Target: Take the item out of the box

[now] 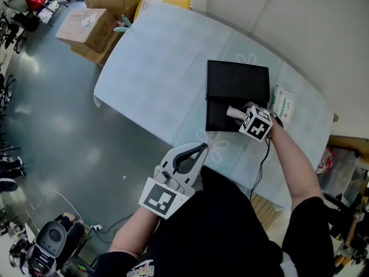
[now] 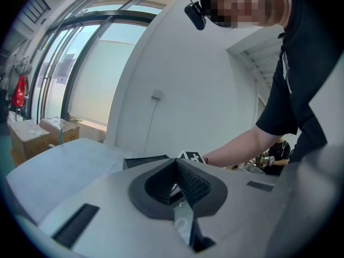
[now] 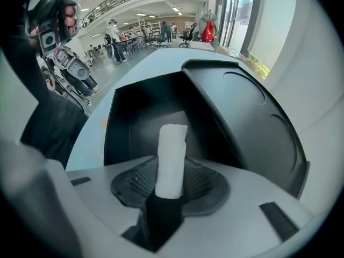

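A pale blue cloth-covered table (image 1: 155, 68) bears an open black rectangular box (image 1: 237, 81). Only the head view shows the left gripper (image 1: 198, 150) at the near edge, jaws together and empty. Only the right gripper view shows the right gripper (image 3: 171, 183) clamped on a white rolled item (image 3: 172, 149) over the box's tray.

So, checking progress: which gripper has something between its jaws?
The right gripper, over the black box: a white roll sits between its jaws. The left gripper is shut, empty.

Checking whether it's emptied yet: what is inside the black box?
Only a white roll, gripped by the right gripper's fingers, above the box's bare dark floor. The floor under roll and gripper is hidden.
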Tool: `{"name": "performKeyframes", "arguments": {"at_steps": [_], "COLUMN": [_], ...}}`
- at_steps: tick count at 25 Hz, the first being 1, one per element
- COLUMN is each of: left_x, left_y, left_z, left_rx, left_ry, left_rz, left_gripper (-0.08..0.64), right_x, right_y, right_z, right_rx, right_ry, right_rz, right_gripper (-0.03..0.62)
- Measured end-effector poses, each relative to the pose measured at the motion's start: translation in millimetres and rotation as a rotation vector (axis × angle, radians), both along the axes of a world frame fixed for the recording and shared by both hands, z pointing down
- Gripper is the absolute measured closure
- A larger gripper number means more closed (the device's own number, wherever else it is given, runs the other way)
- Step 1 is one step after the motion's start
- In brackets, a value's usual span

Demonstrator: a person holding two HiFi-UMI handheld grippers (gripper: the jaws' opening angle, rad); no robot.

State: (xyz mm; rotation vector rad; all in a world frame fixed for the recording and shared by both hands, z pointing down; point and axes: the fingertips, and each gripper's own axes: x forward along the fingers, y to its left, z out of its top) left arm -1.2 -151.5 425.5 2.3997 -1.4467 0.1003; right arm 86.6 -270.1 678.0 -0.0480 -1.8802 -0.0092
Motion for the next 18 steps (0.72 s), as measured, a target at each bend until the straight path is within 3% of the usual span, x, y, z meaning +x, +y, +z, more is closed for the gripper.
{"name": "performKeyframes", "arguments": {"at_steps": [18], "left_x": [-10], "left_y": [29], "left_z": [-17], "left_rx": [0.04], "left_ry": [-0.01], "left_rz": [0.073], "left_gripper": [0.551], "right_x": [-19], "right_y": [12], "right_z": [-63], "right_rx": [0.141], "right_ry": [-0.135], "right_rz": [0.108], "right_gripper": [0.456]}}
